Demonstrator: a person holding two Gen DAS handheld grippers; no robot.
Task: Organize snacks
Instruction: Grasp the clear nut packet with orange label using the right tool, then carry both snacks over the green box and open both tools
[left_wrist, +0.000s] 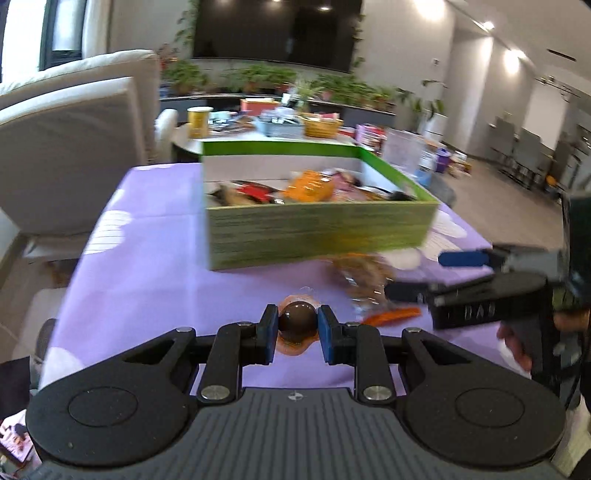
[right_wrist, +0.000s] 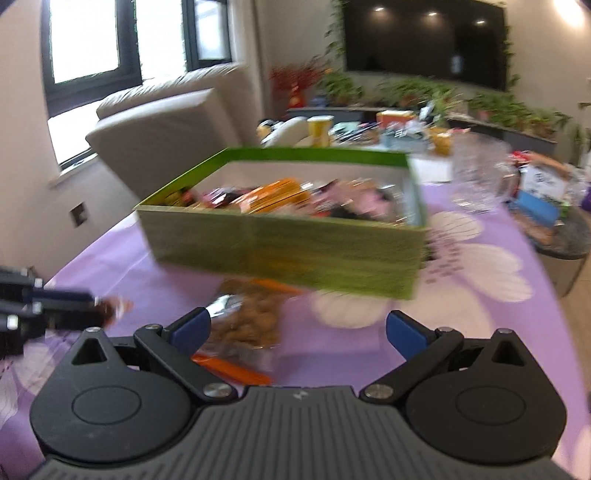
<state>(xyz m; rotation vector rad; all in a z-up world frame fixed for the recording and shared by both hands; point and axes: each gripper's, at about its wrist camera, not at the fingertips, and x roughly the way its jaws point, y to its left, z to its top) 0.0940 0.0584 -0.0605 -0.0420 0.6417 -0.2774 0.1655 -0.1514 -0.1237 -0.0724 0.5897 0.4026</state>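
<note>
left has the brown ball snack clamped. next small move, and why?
Probably carry it forward and up over the near wall of the green box and release. The left gripper is shut on the brown ball snack, and the box ahead already holds other snacks.

**Open cloth on the left, crowded strip in front of the box**

The green box (left_wrist: 317, 221) stands across the middle of the surface (left_wrist: 147, 258) and blocks the way forward. Its top is open but full of snack packets. To the left of the box the purple cloth is bare. Just before its front wall lies a clear bag of brown snacks (right_wrist: 251, 317), which narrows that strip. A clear glass jug (right_wrist: 480, 173) stands behind the box's right corner.
</note>
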